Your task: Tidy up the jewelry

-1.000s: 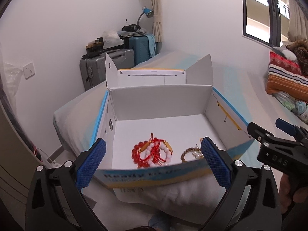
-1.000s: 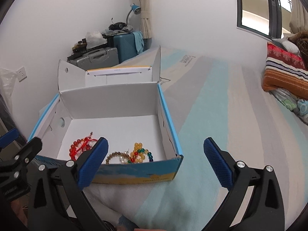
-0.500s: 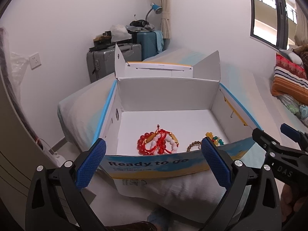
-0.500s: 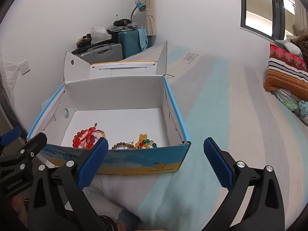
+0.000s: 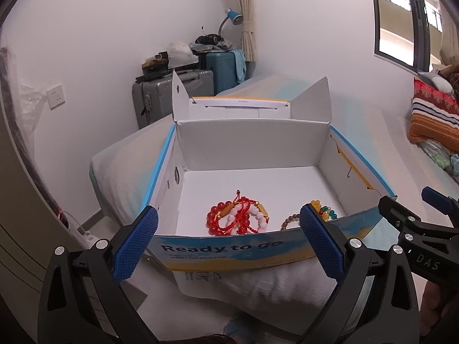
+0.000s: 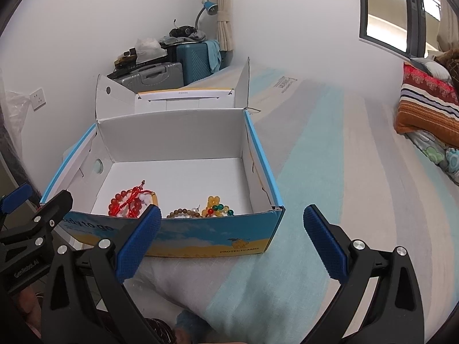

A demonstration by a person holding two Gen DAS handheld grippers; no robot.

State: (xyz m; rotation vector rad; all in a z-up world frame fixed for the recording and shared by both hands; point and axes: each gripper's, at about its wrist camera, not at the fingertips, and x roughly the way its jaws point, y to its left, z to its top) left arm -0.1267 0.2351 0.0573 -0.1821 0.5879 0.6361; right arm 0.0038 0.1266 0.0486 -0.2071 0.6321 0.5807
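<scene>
Red bead bracelets [image 5: 235, 218], a brown bead bracelet [image 6: 183, 213] and an amber-and-green one [image 6: 216, 206] lie inside the open cardboard box [image 5: 252, 143] on the bed [image 6: 330, 172]. Left hand-held gripper [image 5: 228, 243] hangs spread wide and empty just before the box's front wall; right hand-held gripper [image 6: 229, 242] likewise, toward its right corner.

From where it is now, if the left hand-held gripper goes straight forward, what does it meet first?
Probably the near wall of the cardboard box, the side printed "Ready to go". The open left hand-held gripper points at that wall, below its rim, so it would hit it before reaching the red bracelets inside. Depth is uncertain.
</scene>
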